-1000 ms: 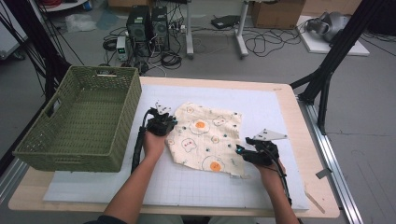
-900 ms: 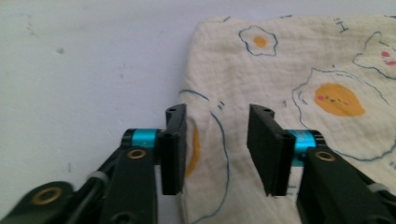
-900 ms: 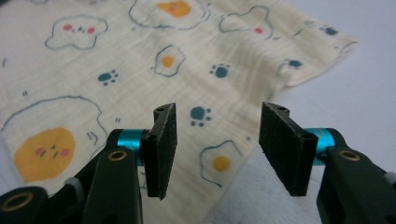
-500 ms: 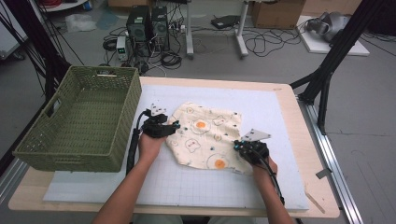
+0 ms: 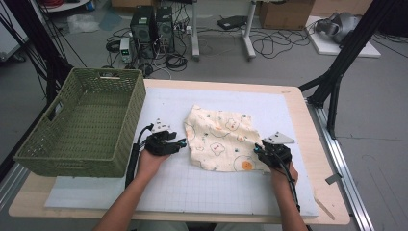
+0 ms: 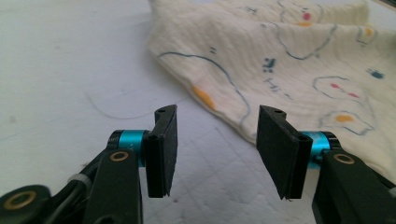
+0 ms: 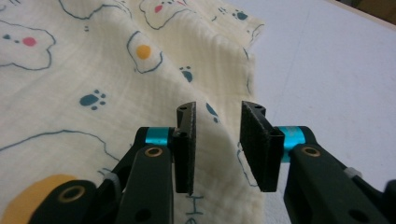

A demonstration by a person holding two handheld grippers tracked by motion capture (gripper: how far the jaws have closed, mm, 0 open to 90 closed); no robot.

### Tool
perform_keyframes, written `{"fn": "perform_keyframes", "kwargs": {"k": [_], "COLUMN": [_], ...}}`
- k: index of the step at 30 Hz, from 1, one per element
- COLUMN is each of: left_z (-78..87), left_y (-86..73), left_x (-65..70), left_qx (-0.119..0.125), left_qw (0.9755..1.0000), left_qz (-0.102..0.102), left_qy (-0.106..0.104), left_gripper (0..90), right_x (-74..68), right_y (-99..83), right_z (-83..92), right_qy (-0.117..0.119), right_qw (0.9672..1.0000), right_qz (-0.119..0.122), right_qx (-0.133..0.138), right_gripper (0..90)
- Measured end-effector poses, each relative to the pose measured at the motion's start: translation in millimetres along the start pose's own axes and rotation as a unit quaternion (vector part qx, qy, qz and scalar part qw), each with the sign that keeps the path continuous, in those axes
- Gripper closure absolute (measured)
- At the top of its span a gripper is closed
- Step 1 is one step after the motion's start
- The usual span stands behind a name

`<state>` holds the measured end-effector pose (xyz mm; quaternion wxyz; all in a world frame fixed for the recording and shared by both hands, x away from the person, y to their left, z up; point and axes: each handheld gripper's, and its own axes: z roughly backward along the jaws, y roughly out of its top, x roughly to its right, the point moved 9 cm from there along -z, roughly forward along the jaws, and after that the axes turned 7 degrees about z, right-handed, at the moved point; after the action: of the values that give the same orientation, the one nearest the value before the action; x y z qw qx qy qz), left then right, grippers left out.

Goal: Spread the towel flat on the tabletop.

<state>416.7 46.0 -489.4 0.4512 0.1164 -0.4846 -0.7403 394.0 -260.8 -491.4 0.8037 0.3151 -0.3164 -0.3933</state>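
The cream cloth (image 5: 222,139), printed with little bears, paw marks and fried eggs, lies rumpled in the middle of the white gridded mat (image 5: 192,185) that covers the surface (image 5: 332,202). It sits well right of the green woven basket (image 5: 82,125), which stands at the surface's left end.

The left gripper (image 5: 182,141) is low over the mat just beside the cloth's left edge, pointing toward it. In the left gripper view its jaws are spread, with bare mat between the pads and the cloth's (image 6: 289,70) folded edge just ahead of them, touching neither pad. Those jaws have eased in slightly after opening, and nothing is caught between them.

Over on the other side, the right gripper (image 5: 257,148) is at the cloth's lower right corner. In the right gripper view its jaws stand apart with a clear gap, and a raised fold of the cloth (image 7: 116,70) runs up between them. They have just been opening. The pads do not seem to press on the fabric, though from this angle the fold sits close to the left pad, so a light touch cannot be ruled out.

Both forearms come in from the near edge of the surface, one hand behind each gripper.
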Motion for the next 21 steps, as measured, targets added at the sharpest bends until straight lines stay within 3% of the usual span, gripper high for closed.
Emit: {"fn": "perform_keyframes", "kwargs": {"k": [4,8,9,12,14,16,17,19,21], "left_z": [-5.2,-12.4,-14.6,-23.0,-26.9,-29.0,-29.4,-30.3,-30.1], "left_y": [2.1,-3.3,-5.3,-13.5,-16.9,-19.3,-19.7,-17.4,-12.2], "left_x": [20.5,45.1,49.0,56.0,57.8,59.0,60.4,57.1,42.1], "left_qx": [0.003,-0.014,-0.018,-0.037,-0.054,-0.063,-0.063,-0.058,-0.049], "left_qw": [0.9994,0.9968,0.9961,0.9931,0.9911,0.9886,0.9872,0.9866,0.9877], "left_qz": [-0.002,-0.033,-0.047,-0.091,-0.113,-0.134,-0.144,-0.152,-0.143], "left_qy": [-0.034,-0.072,-0.072,-0.064,-0.043,-0.028,-0.025,-0.006,0.039], "left_gripper": [47.9,47.2,47.7,51.4,54.7,66.3,79.5,85.4,85.7], "right_x": [-0.2,-1.0,-1.3,-4.2,-6.3,-8.5,-9.7,-12.6,-14.8], "right_y": [-1.5,-0.5,-0.4,-0.6,-0.4,0.6,0.4,0.7,0.5], "right_z": [0.1,1.9,2.0,1.1,0.4,-0.4,-0.5,-1.1,-2.0], "right_qy": [0.013,0.02,0.022,0.029,0.031,0.036,0.038,0.044,0.047], "right_qw": [0.9999,0.9997,0.9997,0.9995,0.9995,0.9993,0.9993,0.999,0.9989], "right_qz": [-0.012,-0.015,-0.014,-0.011,-0.005,-0.001,0.0,0.002,0.007], "right_qx": [-0.002,0.004,0.004,0.002,0.0,0.003,0.001,0.0,-0.003], "right_gripper": [57.5,55.6,55.5,54.9,54.5,54.0,53.9,54.0,53.9]}}
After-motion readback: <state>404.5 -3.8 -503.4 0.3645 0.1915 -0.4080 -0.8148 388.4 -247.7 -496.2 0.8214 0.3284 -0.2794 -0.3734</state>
